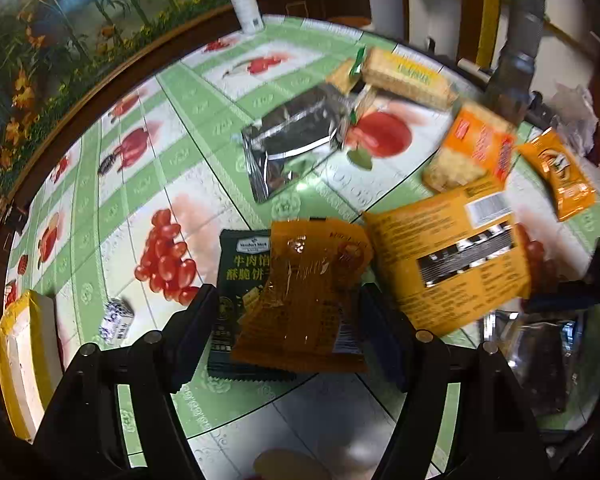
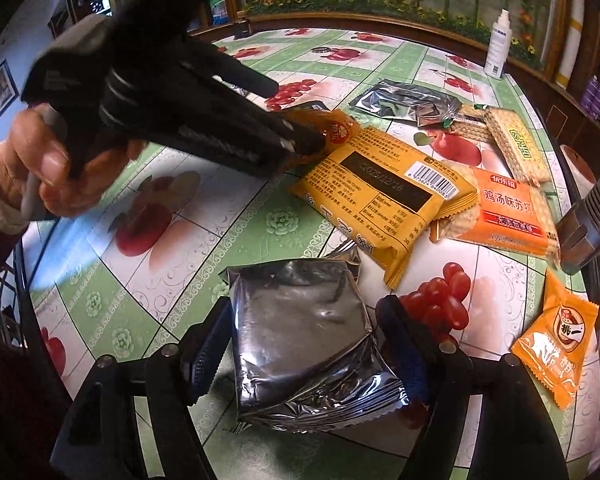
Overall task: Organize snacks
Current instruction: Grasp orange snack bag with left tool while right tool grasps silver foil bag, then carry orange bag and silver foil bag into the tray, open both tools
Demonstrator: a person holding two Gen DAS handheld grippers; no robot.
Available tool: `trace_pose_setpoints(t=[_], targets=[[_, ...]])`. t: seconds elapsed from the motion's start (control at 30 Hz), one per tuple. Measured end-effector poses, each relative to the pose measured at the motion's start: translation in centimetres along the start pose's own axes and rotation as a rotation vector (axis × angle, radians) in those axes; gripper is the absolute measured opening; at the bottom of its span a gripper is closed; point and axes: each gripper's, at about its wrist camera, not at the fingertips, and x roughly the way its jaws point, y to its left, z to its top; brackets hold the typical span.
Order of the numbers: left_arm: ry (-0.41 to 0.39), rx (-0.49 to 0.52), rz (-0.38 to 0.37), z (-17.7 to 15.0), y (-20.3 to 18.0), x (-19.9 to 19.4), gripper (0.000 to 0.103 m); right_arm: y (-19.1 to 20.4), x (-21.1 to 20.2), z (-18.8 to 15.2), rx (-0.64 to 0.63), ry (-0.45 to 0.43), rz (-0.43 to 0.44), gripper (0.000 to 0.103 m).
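Observation:
My left gripper is shut on a small orange snack packet that lies over a dark green biscuit packet. The right wrist view shows that gripper from the side, pinching the orange packet. My right gripper straddles a silver foil packet; its fingers touch both sides. A large yellow packet lies beside my left gripper and also shows in the right wrist view. An orange cracker pack, a wafer pack, a second silver packet and a small orange sachet lie around.
The table has a green fruit-print cloth. A white spray bottle stands at the far edge. A yellow and white box sits at the left edge. A grey metal flashlight stands at the right.

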Motion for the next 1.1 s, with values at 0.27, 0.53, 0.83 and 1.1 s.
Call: trace_pose_setpoints(t=[0.27,0.53,0.83,1.1], targets=[[-0.060,-0.102,-0.052,-1.4,1.4,-1.0,0.026,-1.5,-0.8,0.0,0.127,-0.032,0.011,0.060],[-0.128,-0.199,-0.087,-4.5,4.2,-4.5,0.023,-1.5,-2.1,-0.5,0.213,-0.077,0.040,0.060],[-0.180,-0.340,-0.063,-8.6,8.0,-7.8,0.023,-0.1,-4.5,-0.1,0.275,-0.172,0.103,0.060],[-0.204,-0.446,-0.029,-12.7,11.4,-9.9,0.023,3.3,-3.7,2.0,0.242,-0.193,0.153,0.060]])
